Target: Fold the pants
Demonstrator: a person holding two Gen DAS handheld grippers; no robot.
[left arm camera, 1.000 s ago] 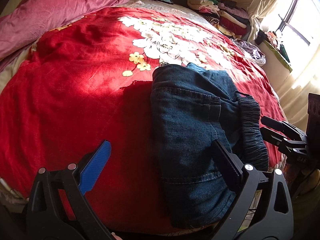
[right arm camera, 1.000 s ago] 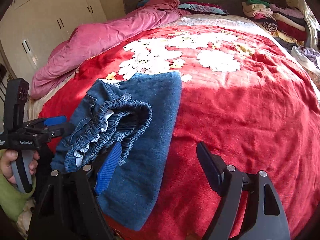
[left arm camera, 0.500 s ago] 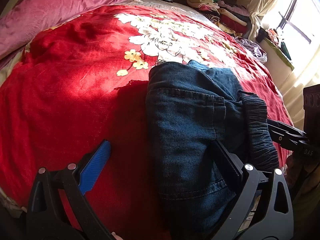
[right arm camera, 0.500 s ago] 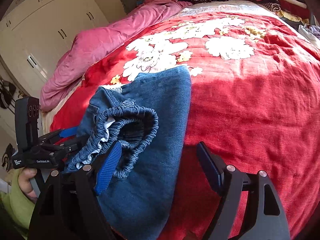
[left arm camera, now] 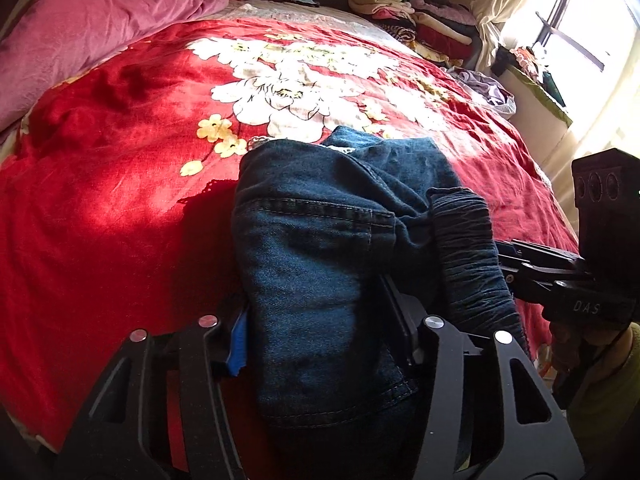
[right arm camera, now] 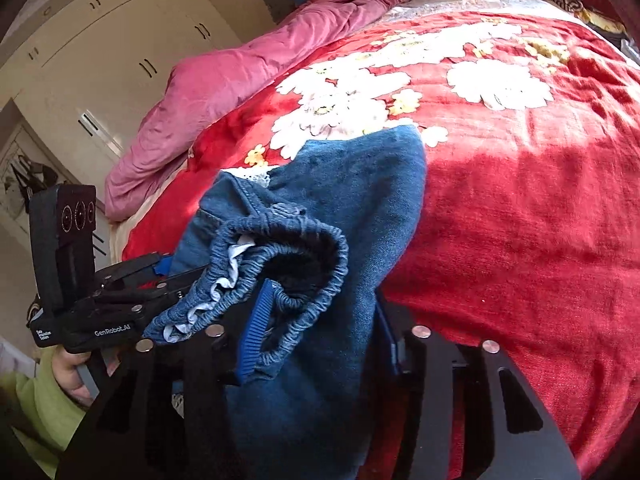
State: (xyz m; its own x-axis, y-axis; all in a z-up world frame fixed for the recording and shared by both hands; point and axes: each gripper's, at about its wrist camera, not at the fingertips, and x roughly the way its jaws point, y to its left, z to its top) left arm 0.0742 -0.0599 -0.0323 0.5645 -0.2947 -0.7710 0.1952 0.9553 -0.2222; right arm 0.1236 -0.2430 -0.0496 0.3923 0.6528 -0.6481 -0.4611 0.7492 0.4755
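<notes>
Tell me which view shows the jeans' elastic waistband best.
The right wrist view: the elastic waistband faces the camera, gathered rim and white lining visible. The left wrist view shows it only edge-on, a dark ribbed strip along the jeans' right side.

A home bedroom. Wide bed under a red floral blanket (left arm camera: pixel 120 200), with a rumpled pink quilt (left arm camera: pixel 80 40) at the head end. Stacks of folded clothes (left arm camera: pixel 416 20) against the far wall, cream curtain (left arm camera: pixel 504 8) beside a sunlit window (left arm camera: pixel 580 32). Built-in cream wardrobe doors (right arm camera: pixel 120 52) with dark handles along one wall.
</notes>
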